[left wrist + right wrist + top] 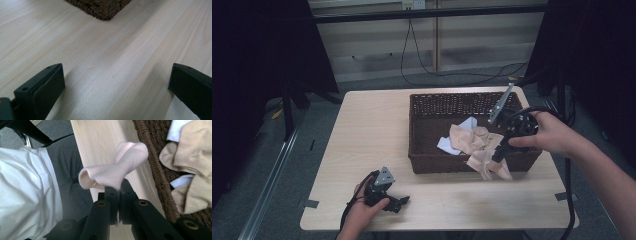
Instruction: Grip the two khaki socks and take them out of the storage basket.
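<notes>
A dark wicker basket [422,125] stands on the right half of the table and holds beige socks [469,137] and a white cloth [447,145]. My right gripper [498,156] hangs over the basket's front right rim, shut on a pale pink sock [492,169] that droops across the rim. In the right gripper view the sock [117,173] folds out from the shut gripper [119,188], beside the basket rim [155,170]. My left gripper [399,202] rests near the table's front left, open. The left gripper view has bare wood between its jaws [116,75].
The light wooden table [372,125] has free room on its left half and along the front. A corner of the basket [102,8] lies ahead of the left gripper. The person's white shirt [25,190] sits beyond the table edge. Black stands and cables surround the table.
</notes>
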{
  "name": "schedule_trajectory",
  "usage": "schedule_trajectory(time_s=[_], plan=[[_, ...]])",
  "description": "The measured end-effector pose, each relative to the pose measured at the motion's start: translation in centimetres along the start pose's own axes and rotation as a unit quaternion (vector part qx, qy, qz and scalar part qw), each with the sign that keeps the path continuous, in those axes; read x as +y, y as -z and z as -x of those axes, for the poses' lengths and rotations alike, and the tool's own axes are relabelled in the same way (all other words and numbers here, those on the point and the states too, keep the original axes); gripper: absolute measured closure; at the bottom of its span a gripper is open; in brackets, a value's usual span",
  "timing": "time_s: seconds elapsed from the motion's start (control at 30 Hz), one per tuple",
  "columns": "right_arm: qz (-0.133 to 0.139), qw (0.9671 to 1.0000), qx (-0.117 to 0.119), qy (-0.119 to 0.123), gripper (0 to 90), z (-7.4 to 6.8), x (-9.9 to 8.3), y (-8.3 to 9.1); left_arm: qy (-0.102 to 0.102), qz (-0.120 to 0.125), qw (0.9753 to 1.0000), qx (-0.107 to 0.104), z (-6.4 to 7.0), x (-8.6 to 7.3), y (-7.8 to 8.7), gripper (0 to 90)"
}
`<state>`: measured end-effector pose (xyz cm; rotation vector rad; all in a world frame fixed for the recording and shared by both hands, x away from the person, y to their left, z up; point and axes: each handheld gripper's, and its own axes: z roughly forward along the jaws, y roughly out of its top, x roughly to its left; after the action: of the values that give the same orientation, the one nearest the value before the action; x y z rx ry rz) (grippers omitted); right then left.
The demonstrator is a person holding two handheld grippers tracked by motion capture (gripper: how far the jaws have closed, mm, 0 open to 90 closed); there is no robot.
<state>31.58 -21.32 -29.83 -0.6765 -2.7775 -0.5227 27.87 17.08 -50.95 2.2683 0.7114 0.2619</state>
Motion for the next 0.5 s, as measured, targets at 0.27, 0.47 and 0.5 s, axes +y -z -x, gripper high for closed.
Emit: schedule_trajectory(time_s=[0.27,0.47,0.5], plan=[[-0.01,0.9999,-0.003,0.006,87.2,0.4,0.1,-2.2,0.003,-0.001,1.0,-0.001,0.0,0.0,0.0,0.0],[-0.025,0.9996,-0.003,0.009,87.1,1.0,0.2,-5.2,0.003,-0.001,1.0,-0.001,0.0,0.0,0.0,0.0],[-0.028,0.9995,-0.006,0.013,87.1,1.1,0.2,-5.6,0.003,-0.001,1.0,-0.002,0.0,0.0,0.0,0.0]])
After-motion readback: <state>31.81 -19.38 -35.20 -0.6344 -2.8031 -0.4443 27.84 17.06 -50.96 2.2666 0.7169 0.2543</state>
